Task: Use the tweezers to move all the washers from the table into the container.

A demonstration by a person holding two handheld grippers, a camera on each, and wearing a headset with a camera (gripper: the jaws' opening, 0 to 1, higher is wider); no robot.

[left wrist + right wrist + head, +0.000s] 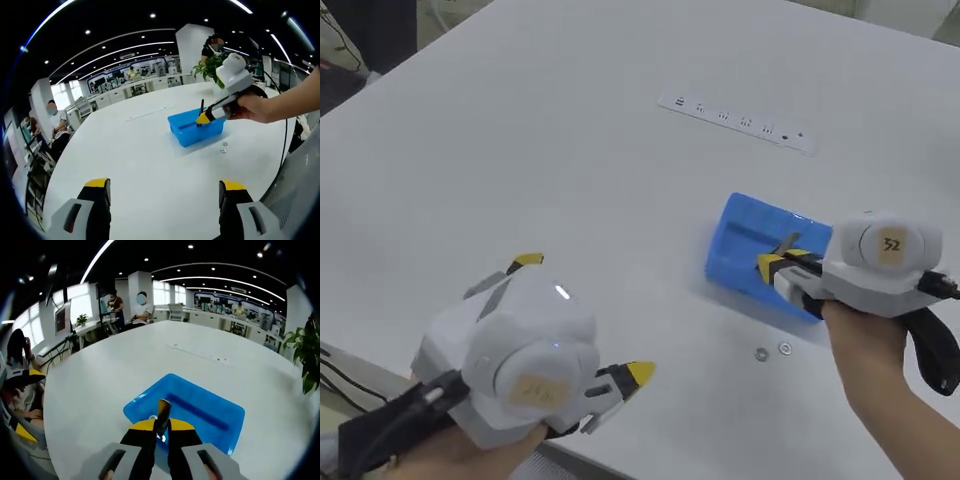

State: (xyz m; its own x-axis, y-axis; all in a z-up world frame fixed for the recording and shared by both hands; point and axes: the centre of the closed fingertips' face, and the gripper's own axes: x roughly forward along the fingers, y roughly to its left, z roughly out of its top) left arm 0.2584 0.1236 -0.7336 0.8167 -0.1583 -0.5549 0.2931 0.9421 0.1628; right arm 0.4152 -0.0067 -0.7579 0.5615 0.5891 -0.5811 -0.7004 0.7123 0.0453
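1. Right up close, the left gripper (584,317) hangs over the near edge of the white table (570,180), yellow-tipped jaws spread wide and holding nothing. The risk is a careless swing that nudges the work.
2. Across the table, the right gripper (775,265) has its jaws pressed together on the dark tweezers (786,244), which reach over the blue container (740,235). I cannot tell whether the tweezer tips are pinching a washer.
3. Two washers (761,354) lie flat on the table just beside the container's near wall, close to each other.
4. Flat rings on a slick top are hard to get under, so a steep approach could skate them away, perhaps toward the near edge.
5. Squeeze too hard and the tweezers may twist in the jaws, and a washer could flick out.
6. The right hand sits near both washers, so dropping low could brush them aside or shove the light container.
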